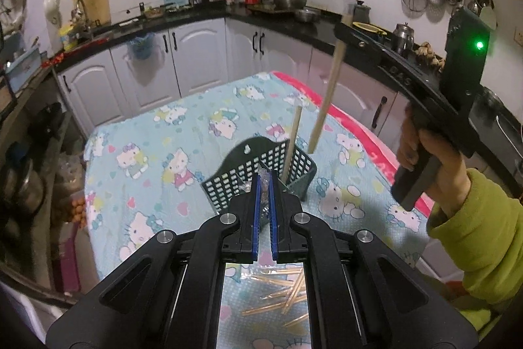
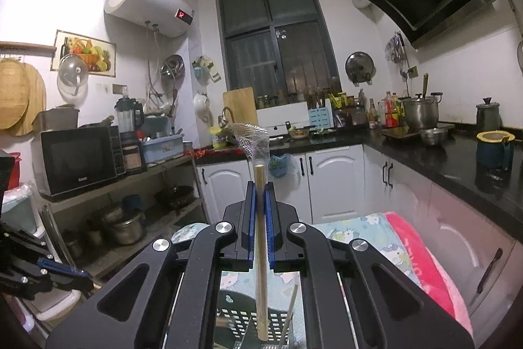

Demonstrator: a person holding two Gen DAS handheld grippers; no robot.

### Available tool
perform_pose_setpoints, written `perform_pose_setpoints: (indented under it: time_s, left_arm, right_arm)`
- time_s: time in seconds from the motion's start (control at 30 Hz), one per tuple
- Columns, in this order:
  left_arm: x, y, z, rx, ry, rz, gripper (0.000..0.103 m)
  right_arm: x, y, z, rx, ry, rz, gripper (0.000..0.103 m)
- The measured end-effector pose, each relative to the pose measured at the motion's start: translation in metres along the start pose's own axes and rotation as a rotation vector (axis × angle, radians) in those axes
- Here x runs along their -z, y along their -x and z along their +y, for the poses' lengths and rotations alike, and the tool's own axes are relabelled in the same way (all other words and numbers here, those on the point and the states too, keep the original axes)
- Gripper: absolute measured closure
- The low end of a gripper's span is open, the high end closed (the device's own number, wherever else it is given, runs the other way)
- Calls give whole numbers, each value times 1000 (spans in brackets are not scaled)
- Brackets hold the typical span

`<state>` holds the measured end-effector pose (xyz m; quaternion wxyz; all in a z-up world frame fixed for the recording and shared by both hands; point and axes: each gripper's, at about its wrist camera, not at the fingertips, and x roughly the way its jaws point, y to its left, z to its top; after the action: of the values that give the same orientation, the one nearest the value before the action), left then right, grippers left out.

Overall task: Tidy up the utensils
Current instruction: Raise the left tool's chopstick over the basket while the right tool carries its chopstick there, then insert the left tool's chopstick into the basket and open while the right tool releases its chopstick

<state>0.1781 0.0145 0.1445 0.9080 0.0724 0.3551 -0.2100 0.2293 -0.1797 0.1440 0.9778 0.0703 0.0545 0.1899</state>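
One pale wooden chopstick already in dark green perforated plastic basket, R gripper clamps wrapped chopstick above it, L gripper nearly closed, maybe on basket rim; loose chopsticks left.

The left gripper and right gripper are showing matte black linkage arms, round silver screws and blue finger pads. The right unit is glowing with a green light and bearing raised lettering. The right hand is showing bare skin and wearing a lime-green fleece sleeve.
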Motion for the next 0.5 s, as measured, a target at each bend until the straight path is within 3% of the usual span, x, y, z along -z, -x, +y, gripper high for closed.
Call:
perform_pose_setpoints:
  time_s: [0.5]
  left_arm:
    - [14,-42,6,68,84,22,101]
  right_arm:
    - [39,-26,-6,21,-38,48,97]
